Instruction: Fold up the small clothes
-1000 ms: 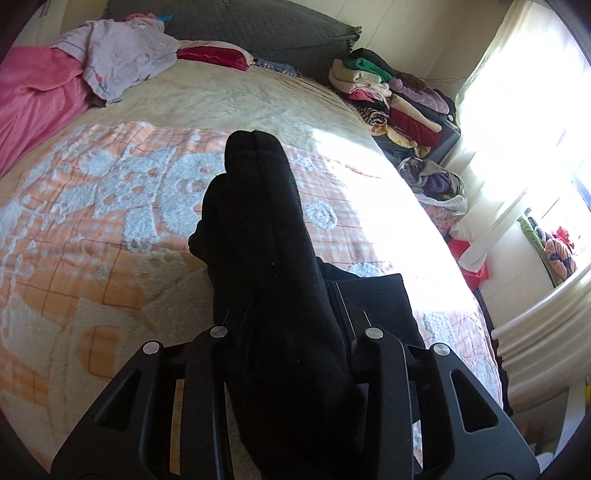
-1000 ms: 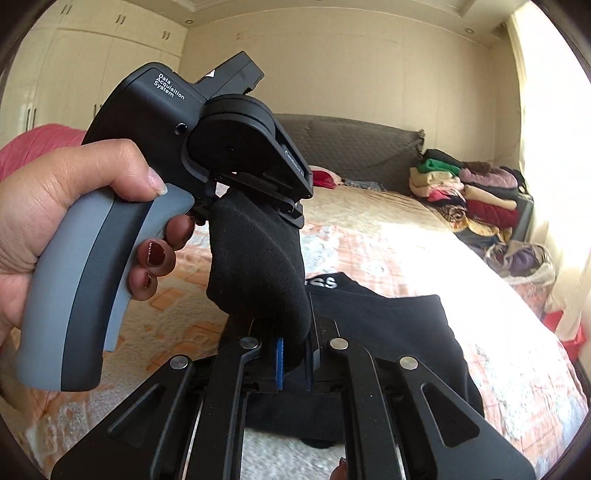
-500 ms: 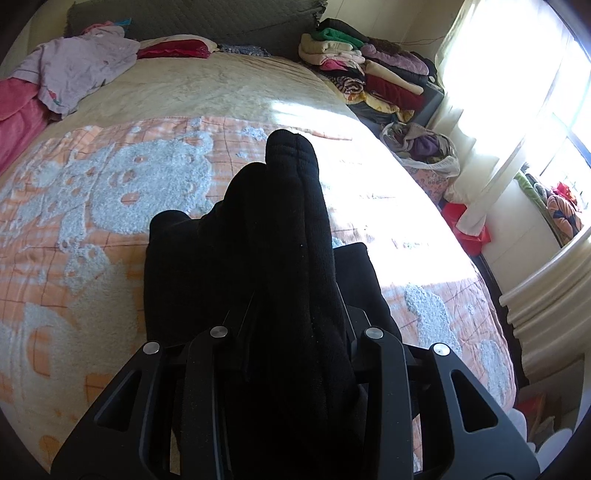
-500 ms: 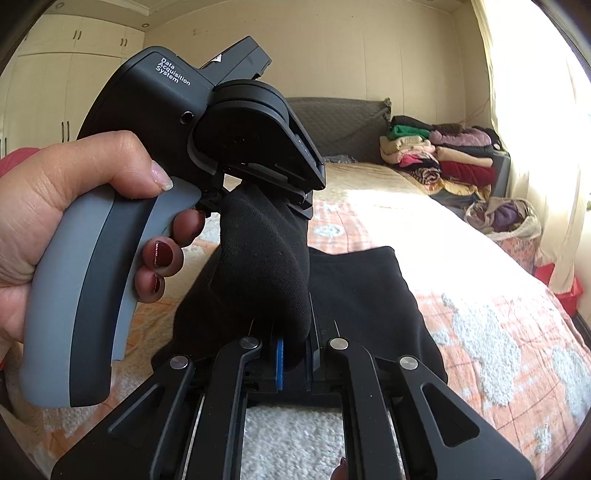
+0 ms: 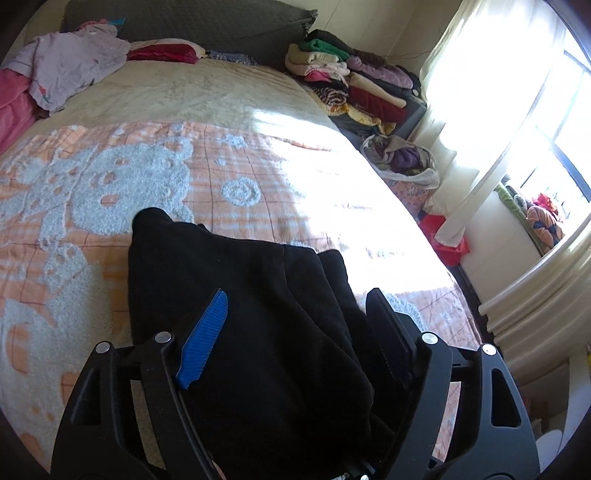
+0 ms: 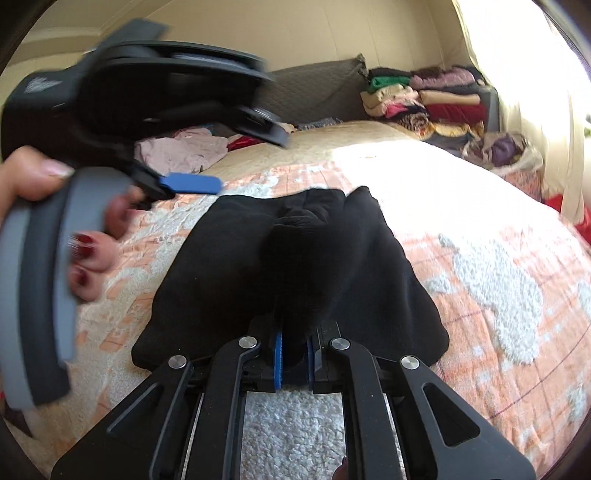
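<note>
A small black garment [image 6: 295,273] lies folded on the orange-and-white bedspread [image 6: 498,266]. My right gripper [image 6: 294,350] is shut on its near edge, low over the bed. My left gripper [image 5: 295,317] is open, its jaws spread wide with the black garment [image 5: 240,314] lying between and under them; its blue pad [image 5: 203,336] shows. In the right wrist view the left gripper [image 6: 192,182] is blurred at the upper left, held in a hand, above the garment's far left corner.
A pile of lilac and pink clothes [image 5: 70,66] lies at the head of the bed by a dark headboard [image 5: 192,26]. Stacked folded clothes [image 5: 354,81] and a bag of laundry [image 5: 402,158] stand to the right, near the bright curtained window [image 5: 517,110].
My left gripper has opened and let go of the black garment, which has dropped flat onto the bed. The right gripper has come down with the edge it holds.
</note>
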A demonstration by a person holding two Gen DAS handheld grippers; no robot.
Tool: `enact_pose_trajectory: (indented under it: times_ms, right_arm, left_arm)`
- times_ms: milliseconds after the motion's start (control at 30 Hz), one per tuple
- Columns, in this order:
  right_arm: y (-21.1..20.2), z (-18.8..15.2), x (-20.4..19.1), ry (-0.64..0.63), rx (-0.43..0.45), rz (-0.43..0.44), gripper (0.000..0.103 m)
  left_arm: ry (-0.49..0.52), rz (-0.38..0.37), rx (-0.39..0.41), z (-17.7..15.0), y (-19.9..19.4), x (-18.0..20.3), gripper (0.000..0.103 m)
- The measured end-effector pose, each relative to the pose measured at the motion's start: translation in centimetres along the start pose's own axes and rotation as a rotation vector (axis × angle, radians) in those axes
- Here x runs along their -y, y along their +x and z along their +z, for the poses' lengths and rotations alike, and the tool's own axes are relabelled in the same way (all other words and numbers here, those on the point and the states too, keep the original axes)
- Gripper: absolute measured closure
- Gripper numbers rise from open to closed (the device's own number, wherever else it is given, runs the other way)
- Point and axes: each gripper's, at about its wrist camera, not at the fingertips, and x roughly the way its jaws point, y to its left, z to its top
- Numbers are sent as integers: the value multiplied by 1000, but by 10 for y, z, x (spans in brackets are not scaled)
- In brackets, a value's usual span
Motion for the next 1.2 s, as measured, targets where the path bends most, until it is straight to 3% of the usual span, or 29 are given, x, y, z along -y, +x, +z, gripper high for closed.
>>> enact_pose_trajectory:
  times_ms: [67,100,233,367,400,767,833,900,1000,1200]
  right_arm:
    - [1,-1,13,69,-22,24,91]
    - [2,0,19,101,-37,36,84]
    - [1,1,38,233,-87,135,69]
    - [-4,15,44,267,-93,229,30]
    - [0,20,46,276,-106,231,29]
    - [63,67,55,283,-296,245,32]
    - [71,68,52,258,-313,229,41]
    - [76,68,49,228,-323,211,59]
    - [76,69,41,170,-296,205,77]
    - [65,78,26,45,-231,162,82]
  left_arm:
    - [-2,23,28,2,-13,-9,33]
    - [-5,47,32,2,-19,-17,33]
    - [-24,126,-4,-16,-22,-53,33]
    - [-75,148,-77,-40,-6,-83,33]
    - [-83,148,-90,-45,-2,-85,33]
    - [-49,131,-97,-54,-6,-78,33]
    - [-47,128,-98,-55,-6,-78,33]
    - [-42,126,-99,-55,-7,-77,33]
    - [-33,125,-98,-55,-8,-76,33]
    - [-15,122,-101,-55,-8,-70,33]
